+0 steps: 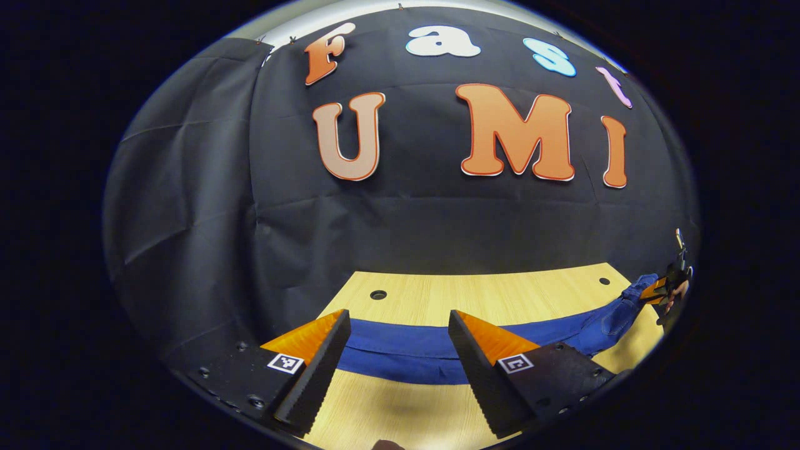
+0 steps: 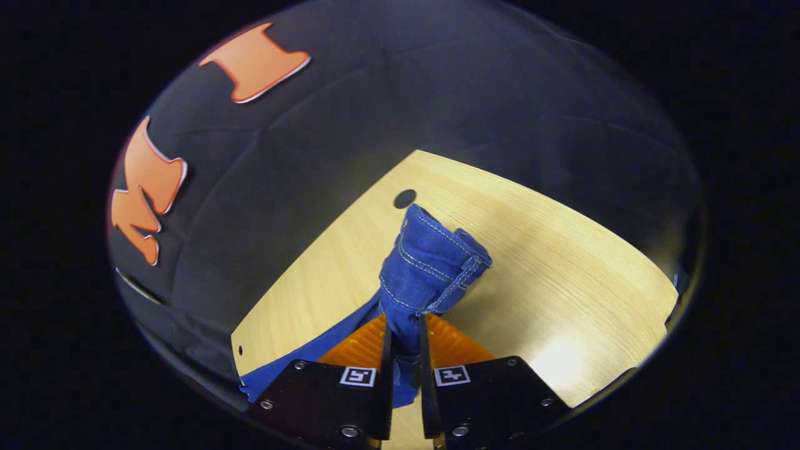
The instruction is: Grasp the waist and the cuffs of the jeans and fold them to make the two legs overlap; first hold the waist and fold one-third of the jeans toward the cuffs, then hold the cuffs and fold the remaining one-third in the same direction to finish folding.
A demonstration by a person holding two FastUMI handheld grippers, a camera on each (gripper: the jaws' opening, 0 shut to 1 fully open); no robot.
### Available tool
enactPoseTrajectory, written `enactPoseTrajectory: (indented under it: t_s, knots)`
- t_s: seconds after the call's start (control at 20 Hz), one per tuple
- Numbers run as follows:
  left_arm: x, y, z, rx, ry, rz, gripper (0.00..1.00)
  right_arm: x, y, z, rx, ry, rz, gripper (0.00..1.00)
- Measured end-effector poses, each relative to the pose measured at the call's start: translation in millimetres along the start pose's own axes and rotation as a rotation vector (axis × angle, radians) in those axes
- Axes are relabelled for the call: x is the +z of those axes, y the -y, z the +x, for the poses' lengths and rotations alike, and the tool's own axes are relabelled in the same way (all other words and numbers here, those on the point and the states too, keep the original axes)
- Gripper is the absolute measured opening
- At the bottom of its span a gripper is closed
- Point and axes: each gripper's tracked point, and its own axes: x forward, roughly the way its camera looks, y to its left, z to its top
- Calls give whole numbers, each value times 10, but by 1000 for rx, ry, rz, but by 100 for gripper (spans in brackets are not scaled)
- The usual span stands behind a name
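Note:
Blue jeans lie in a long band across the wooden table. My left gripper hovers over one end of the band, open, with the cloth lying flat beyond and below its spread fingers. At the far right, the other gripper lifts the opposite end of the jeans off the table. In the right gripper view, my right gripper is shut on a bunched, stitched waist part of the jeans, which sticks up past the fingertips. More denim trails off to the lower left.
The table has round holes near its back edge, one just beyond the bunched denim. The black cloth wall stands right behind the table. Bare wood lies to the right of the right gripper.

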Motion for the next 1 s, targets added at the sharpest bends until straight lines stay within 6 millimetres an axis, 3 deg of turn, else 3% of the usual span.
enactPoseTrajectory:
  t_s: [0.25, 0.6, 0.75, 1.0]
  knots:
    - [41, -105, -22, -14, 27, -5, 97, 14, -488, -337, 59, 68, -135, 20]
    - [13, -455, 331, -76, 16, -28, 97, -115, -841, -821, 50, 172, -257, 19]
    - [-33, -604, 473, -90, 4, -31, 97, -296, -1212, -879, 53, 198, -336, 19]
    - [-140, -804, 672, -117, -21, -44, 97, -497, -1489, -887, 62, 191, -407, 19]
